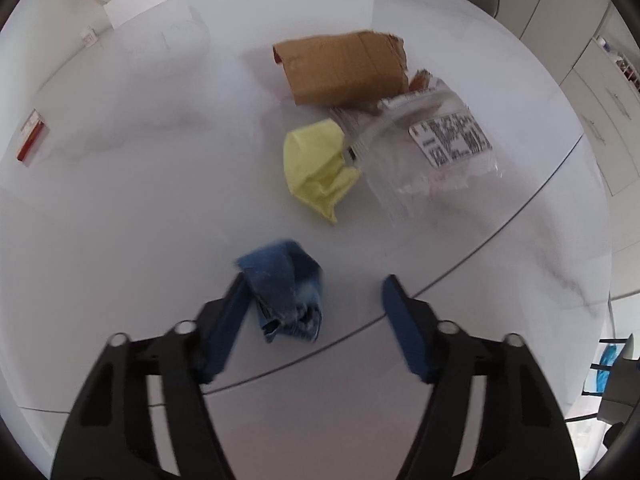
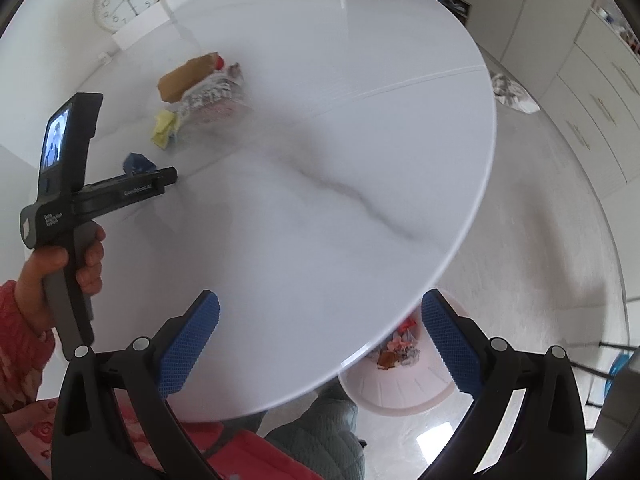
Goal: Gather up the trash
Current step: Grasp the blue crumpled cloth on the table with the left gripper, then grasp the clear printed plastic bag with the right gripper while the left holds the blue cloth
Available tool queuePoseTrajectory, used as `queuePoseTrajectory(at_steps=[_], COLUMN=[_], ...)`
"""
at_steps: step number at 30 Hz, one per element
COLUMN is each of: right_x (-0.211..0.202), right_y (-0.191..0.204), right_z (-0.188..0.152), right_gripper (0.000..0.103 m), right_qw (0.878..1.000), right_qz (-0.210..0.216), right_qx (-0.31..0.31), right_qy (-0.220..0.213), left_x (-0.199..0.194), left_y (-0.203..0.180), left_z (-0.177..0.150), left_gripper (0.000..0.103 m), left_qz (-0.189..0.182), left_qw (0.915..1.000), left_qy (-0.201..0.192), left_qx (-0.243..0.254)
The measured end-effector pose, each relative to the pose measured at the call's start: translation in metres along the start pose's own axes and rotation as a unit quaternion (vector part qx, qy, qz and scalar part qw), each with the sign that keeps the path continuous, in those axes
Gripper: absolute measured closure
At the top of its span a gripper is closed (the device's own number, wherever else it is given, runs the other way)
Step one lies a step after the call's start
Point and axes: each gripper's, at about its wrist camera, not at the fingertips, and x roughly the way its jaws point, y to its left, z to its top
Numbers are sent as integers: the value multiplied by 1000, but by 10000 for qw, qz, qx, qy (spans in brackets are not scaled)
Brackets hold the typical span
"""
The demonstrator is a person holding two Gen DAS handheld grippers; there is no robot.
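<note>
- Left gripper [image 1: 312, 292]: jaws apart, blue crumpled scrap [image 1: 286, 292] between them (touching the left pad only), on white table [image 1: 140, 200].
- Right gripper [image 2: 320, 336]: released, empty, above table edge and bin [image 2: 400, 392].

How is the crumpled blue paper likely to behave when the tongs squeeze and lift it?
The blue paper looks crumpled and creased, so it will probably crush further rather than resist. It seems light for its size. Its irregular folds make rolling unlikely.
</note>
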Motion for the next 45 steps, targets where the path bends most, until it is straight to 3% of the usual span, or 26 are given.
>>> queuePoseTrajectory(at_steps=[6, 9, 12, 15, 18, 21, 25, 26, 28, 31, 32, 34, 36, 38, 39, 42, 45], right_x=[7, 14, 23, 37, 52, 65, 79, 82, 84, 93, 97, 103, 112, 118, 120, 117, 108], right_y=[25, 43, 61, 86, 110, 128, 149, 155, 162, 170, 171, 174, 177, 177, 181, 178, 173], right_z=[41, 64, 87, 109, 122, 129, 133, 131, 127, 118, 117, 119, 123, 130, 130, 136, 143], right_gripper=[3, 3, 3, 3, 3, 3, 3, 3, 3, 3, 5, 11, 21, 31, 37, 38, 41], right_qw=[9988, 9958, 9882, 9687, 9355, 8929, 8251, 7998, 7678, 7027, 6894, 6770, 6734, 6867, 6981, 7271, 7659], right_qz=[91, 147, 209, 242, 180, 36, -286, -315, -308, -380, -382, -372, -419, -332, -263, -52, 263], right_qx=[-462, -890, -1505, -2457, -3514, -4480, -5611, -5960, -6370, -7085, -7217, -7343, -7379, -7262, -7154, -6861, -6414], right_qy=[-119, -161, -211, -253, -324, -441, -606, -635, -616, -531, -479, -334, -165, 32, 134, 232, 357], left_x=[0, -3, -8, -18, -26, -34, -43, -44, -44, -46, -47, -48, -45, -46, -47, -50, -53], left_y=[11, 22, 29, 28, 36, 43, 55, 57, 61, 67, 69, 71, 75, 74, 75, 75, 74], left_z=[2, 1, -5, -15, -19, -24, -24, -24, -15, -12, -12, -12, -11, -11, -11, -14, -15], left_gripper=[64, 67, 67, 67, 67, 67, 67, 67, 67, 67, 67, 67, 67, 67, 67, 67, 67], left_qz=[-88, -254, -401, -541, -688, -784, -922, -951, -1002, -985, -983, -973, -959, -951, -938, -922, -886], left_qw=[9999, 9997, 9992, 9984, 9973, 9965, 9945, 9941, 9931, 9928, 9927, 9926, 9925, 9922, 9921, 9919, 9923], left_qy=[-86, -61, -44, -81, -116, -145, -98, -95, -94, -92, -91, -71, -69, -73, -81, -92, -99], left_qx=[70, 26, -74, -153, -209, -269, -477, -521, -610, -672, -689, -724, -756, -798, -825, -871, -859])
